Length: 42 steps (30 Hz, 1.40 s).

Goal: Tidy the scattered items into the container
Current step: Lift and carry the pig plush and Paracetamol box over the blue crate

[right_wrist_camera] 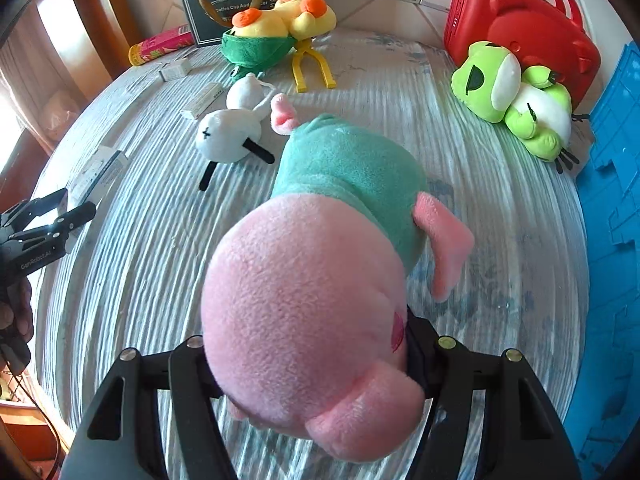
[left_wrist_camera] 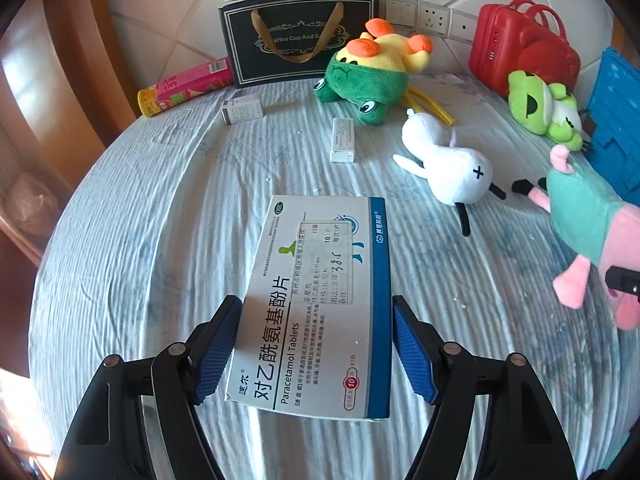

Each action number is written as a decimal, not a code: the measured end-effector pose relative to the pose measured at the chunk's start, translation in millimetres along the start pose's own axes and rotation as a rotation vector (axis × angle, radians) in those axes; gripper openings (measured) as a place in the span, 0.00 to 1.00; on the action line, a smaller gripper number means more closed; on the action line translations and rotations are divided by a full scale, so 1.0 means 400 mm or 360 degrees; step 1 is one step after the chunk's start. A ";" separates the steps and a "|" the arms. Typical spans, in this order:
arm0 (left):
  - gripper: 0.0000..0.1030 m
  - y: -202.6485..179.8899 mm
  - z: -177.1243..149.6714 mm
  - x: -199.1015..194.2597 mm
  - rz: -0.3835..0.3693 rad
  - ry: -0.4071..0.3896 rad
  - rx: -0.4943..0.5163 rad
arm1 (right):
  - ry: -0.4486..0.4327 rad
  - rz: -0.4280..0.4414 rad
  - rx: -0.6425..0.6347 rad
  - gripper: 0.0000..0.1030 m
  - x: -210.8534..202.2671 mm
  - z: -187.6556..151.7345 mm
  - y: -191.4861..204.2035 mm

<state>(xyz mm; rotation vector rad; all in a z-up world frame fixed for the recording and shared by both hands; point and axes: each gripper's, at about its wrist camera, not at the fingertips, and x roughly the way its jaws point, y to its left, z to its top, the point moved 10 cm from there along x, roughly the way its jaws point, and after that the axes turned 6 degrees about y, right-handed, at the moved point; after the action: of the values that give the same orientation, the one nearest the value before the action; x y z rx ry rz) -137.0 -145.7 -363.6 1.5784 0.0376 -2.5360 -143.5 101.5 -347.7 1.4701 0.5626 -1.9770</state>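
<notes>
The Paracetamol Tablets box (left_wrist_camera: 316, 304) sits clamped between the blue-padded fingers (left_wrist_camera: 216, 352) of the left gripper (left_wrist_camera: 316, 344), held flat above the bed (left_wrist_camera: 160, 208) with its printed face up. The pink pig plush in a teal dress (right_wrist_camera: 316, 280) is pinched by its head in the right gripper (right_wrist_camera: 320, 364), whose fingers are closed against the plush on either side; its body hangs forward over the striped blue-white bed cover. At the right edge stands the blue crate (right_wrist_camera: 616, 216), near the pig plush.

Still lying on the bed are a white plush with black legs (left_wrist_camera: 444, 168), a small white medicine box (left_wrist_camera: 343, 140) just left of it, and another small box (left_wrist_camera: 242, 109) farther back. A yellow and green frog plush (left_wrist_camera: 368, 72) lies upside down near the black gift bag (left_wrist_camera: 300, 36). A light green frog plush (right_wrist_camera: 516, 96) leans against the red case (right_wrist_camera: 532, 20). A pink snack tube (left_wrist_camera: 184, 88) lies at the back left.
</notes>
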 end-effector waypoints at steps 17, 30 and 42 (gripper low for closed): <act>0.71 -0.071 -0.002 -0.255 0.0049 -0.0145 0.0034 | -0.0096 0.0108 -0.0037 0.62 -0.245 -0.121 -0.018; 0.71 -0.149 0.030 -0.398 0.0063 -0.0264 0.0040 | -0.0304 0.0149 -0.0105 0.62 -0.420 -0.126 -0.051; 0.71 -0.242 0.067 -0.502 0.0085 -0.0355 0.0073 | -0.0447 0.0254 -0.0172 0.62 -0.495 -0.126 -0.095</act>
<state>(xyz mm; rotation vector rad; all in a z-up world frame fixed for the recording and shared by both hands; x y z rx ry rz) -88.1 -29.4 -178.0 1.2832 -0.0876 -2.6707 -94.4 204.6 -174.2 1.1121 0.4091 -1.9506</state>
